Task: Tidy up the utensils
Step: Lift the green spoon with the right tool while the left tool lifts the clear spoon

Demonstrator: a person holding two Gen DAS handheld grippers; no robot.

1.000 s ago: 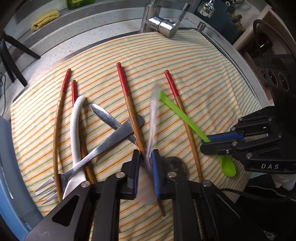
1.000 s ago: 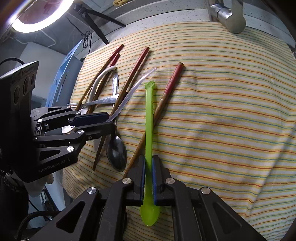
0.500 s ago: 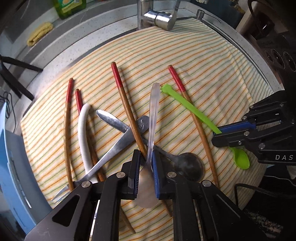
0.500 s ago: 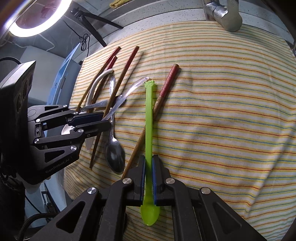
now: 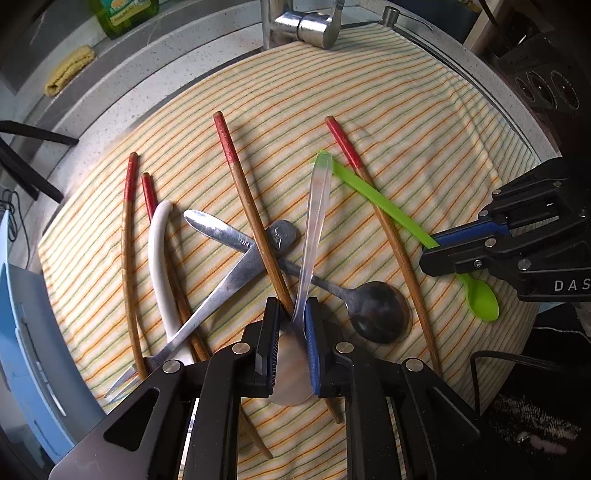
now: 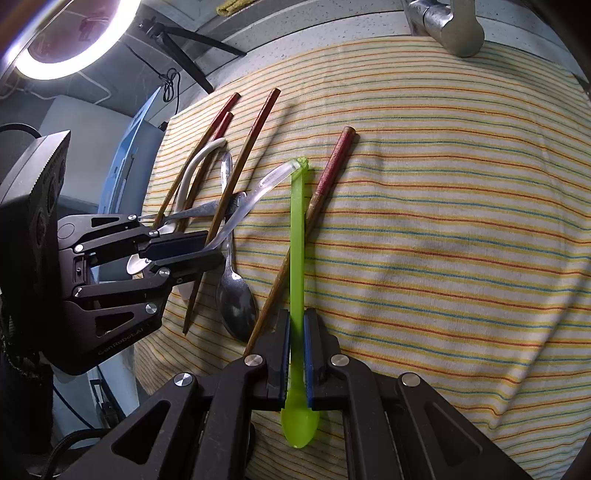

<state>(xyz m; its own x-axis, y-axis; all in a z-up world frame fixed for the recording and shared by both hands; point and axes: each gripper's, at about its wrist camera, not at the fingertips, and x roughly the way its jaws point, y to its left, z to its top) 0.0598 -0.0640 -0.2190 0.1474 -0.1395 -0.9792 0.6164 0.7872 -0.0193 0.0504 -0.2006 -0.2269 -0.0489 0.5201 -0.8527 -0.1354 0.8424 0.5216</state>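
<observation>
Each hand-held gripper grips a spoon: left (image 5: 290,325) the clear spoon (image 5: 314,221), right (image 6: 294,354) the green spoon (image 6: 297,236); their far tips touch, so part them gently before setting down.

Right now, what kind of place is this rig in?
Likely a home kitchen sink area: chrome faucet, green dish-soap bottle, and a speckled countertop under the striped cloth holding utensils.

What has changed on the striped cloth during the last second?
The clear plastic spoon in the left tongs swung right until its handle tip met the tip of the green plastic spoon held by the right tongs. Both grips and the red-tipped wooden chopsticks stayed.
</observation>
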